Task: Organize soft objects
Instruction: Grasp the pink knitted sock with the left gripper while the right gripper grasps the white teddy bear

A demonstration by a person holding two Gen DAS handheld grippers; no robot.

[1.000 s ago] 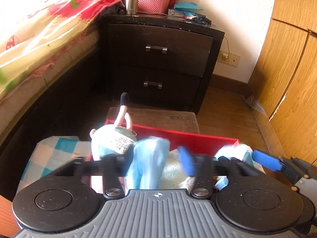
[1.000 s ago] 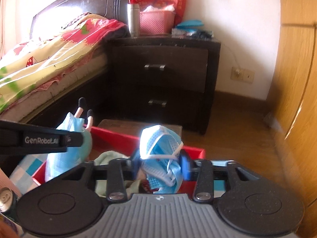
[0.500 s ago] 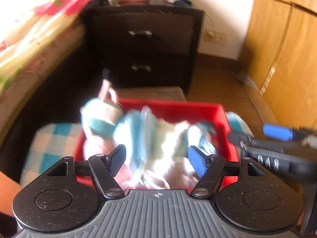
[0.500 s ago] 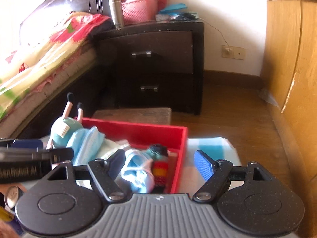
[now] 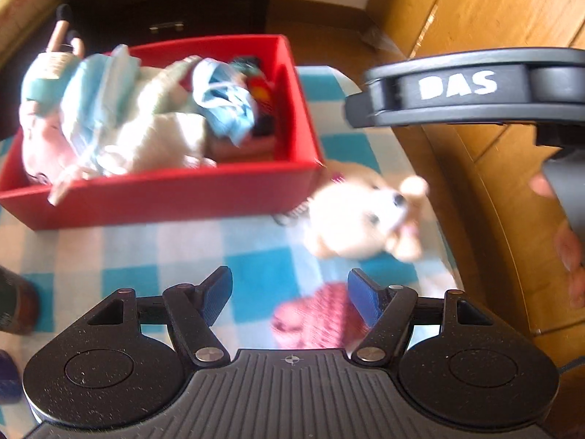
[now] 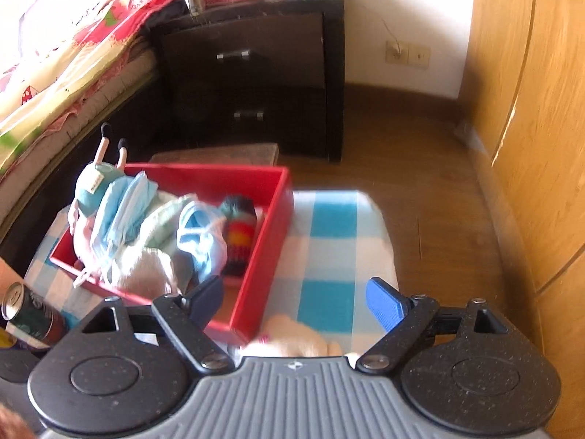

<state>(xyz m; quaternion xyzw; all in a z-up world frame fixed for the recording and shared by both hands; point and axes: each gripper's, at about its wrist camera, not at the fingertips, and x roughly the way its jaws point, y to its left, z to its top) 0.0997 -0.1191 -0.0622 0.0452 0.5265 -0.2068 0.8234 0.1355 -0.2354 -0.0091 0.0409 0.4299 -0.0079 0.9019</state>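
One red box (image 6: 256, 256) on checked cloth (image 6: 329, 248), nightstand (image 6: 263, 84) behind.

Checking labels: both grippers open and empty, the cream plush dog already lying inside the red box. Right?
Not quite. Both the left gripper and right gripper are open and empty, but the left wrist view shows the cream plush dog lying on the blue-checked cloth, outside the red box.

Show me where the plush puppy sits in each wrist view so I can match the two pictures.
Left wrist: plush puppy lies right of centre on the checked cloth, just off the red box's near right corner.
Right wrist: plush puppy shows only as a cream patch at bottom centre, mostly hidden behind the gripper body.
Shared landmark: red box, holding the other soft things.
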